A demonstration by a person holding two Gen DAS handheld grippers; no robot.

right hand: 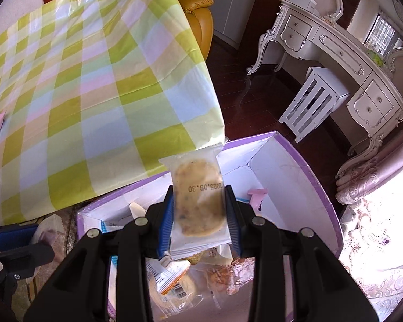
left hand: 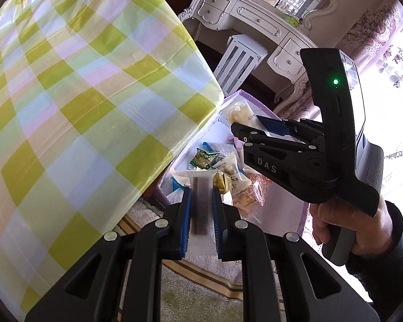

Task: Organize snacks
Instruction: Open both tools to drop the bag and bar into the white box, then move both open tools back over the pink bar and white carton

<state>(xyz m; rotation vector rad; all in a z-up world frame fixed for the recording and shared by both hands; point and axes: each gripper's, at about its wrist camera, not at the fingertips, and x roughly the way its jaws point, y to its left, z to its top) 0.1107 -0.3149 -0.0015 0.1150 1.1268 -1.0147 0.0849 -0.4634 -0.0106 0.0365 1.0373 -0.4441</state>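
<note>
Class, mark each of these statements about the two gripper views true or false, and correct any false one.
1. The right gripper holds a clear-wrapped biscuit packet. True.
2. The left gripper is open with nothing in it. False: it is shut on a snack packet.
3. The purple box already holds snacks. True.
4. The table wears a plain red cloth. False: the tablecloth is checked green, pink and blue.

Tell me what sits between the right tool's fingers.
A clear-wrapped round biscuit packet, date-stamped 2025.08.30, is clamped between the right tool fingers, above the purple-edged box. This shows in the right wrist view.
</note>
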